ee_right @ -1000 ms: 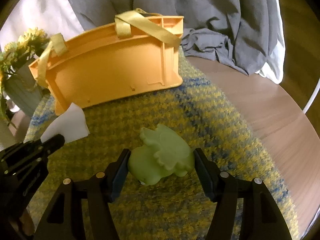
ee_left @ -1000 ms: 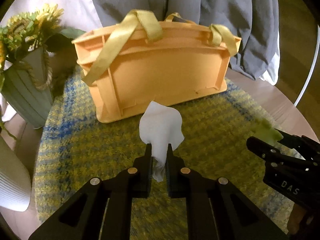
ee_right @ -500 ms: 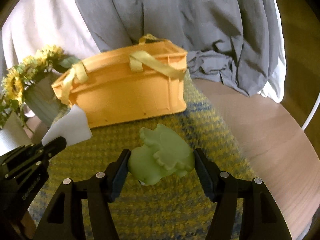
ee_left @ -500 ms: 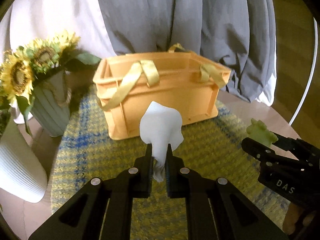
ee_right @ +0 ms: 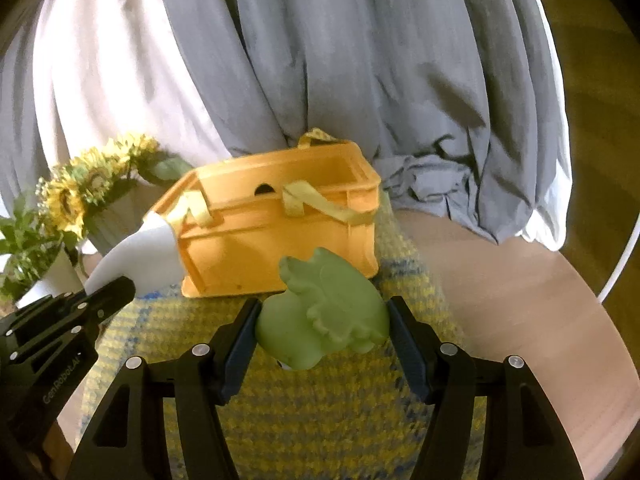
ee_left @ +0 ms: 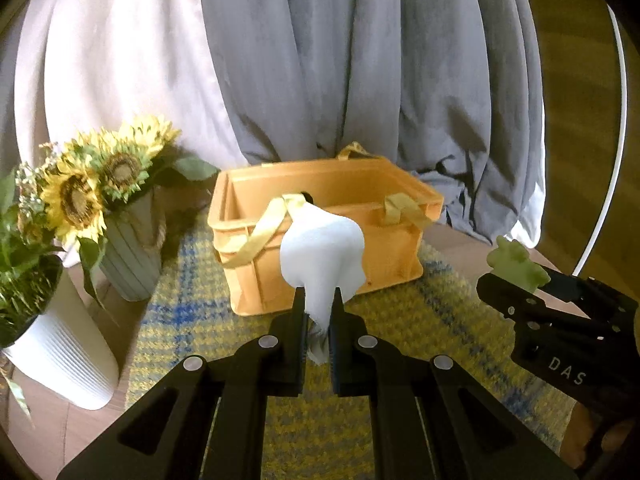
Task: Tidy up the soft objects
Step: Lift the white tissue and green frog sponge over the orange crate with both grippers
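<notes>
Jaws pinching white cloth (ee_left: 322,256) and green toy (ee_right: 324,312), checked mat (ee_left: 192,312), wooden table (ee_right: 520,320), grey curtain (ee_left: 360,60).

Left wrist view: looks forward along left gripper (ee_left: 318,312) fingers, from above mat level, angled slightly down, facing orange basket (ee_left: 320,240) and grey curtain (ee_left: 360,72) behind; basket near, centre frame. Right gripper (ee_left: 516,276) enters at right edge.

Right wrist view: same forward facing along right gripper (ee_right: 322,320), set further right; basket (ee_right: 276,236) left of centre. Left gripper (ee_right: 108,292) enters at lower left.

Shared: basket, sunflowers (ee_left: 92,184) (ee_right: 76,196), woven mat (ee_left: 192,308) (ee_right: 320,412), curtain (ee_right: 360,60).
</notes>
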A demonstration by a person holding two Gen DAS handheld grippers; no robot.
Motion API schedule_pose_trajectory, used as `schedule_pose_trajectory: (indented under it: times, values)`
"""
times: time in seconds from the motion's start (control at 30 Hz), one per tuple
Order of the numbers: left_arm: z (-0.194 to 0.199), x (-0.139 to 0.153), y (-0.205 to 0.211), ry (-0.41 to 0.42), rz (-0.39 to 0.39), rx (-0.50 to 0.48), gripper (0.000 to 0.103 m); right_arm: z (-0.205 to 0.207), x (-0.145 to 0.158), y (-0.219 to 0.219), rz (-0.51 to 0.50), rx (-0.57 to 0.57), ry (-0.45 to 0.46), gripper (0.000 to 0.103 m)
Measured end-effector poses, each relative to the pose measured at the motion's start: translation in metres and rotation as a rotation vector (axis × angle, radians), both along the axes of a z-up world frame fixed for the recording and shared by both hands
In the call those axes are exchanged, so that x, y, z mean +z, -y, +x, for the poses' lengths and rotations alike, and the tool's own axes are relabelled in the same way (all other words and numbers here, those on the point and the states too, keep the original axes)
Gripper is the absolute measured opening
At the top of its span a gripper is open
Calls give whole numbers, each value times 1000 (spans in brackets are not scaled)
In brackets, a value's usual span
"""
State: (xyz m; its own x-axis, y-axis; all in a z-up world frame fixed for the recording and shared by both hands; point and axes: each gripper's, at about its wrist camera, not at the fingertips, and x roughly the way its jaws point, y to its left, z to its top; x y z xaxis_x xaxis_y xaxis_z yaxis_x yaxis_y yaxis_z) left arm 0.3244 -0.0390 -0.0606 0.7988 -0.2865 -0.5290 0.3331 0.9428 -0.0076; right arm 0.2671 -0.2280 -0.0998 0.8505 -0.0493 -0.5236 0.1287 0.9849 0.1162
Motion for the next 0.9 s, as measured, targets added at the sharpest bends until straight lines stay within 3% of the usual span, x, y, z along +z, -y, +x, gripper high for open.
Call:
schedule_pose_trajectory:
  times: [0.4,0.9]
  values:
    - [-5,30,2,92,-4,37,10,0,32,0,-5,37,101,64]
    - [19,49,7,171,-8,47,10,27,62,4,-37,66,185,64]
